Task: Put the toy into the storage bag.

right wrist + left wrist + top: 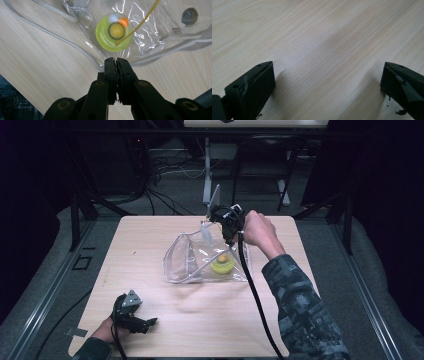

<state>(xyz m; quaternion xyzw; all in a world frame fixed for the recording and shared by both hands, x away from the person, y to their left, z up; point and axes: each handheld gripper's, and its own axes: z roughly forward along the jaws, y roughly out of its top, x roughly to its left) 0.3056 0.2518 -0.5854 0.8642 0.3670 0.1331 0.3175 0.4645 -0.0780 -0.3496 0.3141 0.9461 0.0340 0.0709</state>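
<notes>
A clear bag (200, 262) lies at the middle of the surface (150, 240) with a round disc (222, 263) inside its right part, the right claw (206, 226) at the bag's upper edge, and the left claw (150, 322) well apart at the frame's lower left.

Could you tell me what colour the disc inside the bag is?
Lime green disc, orange-yellow centre; right gripper view.
</notes>
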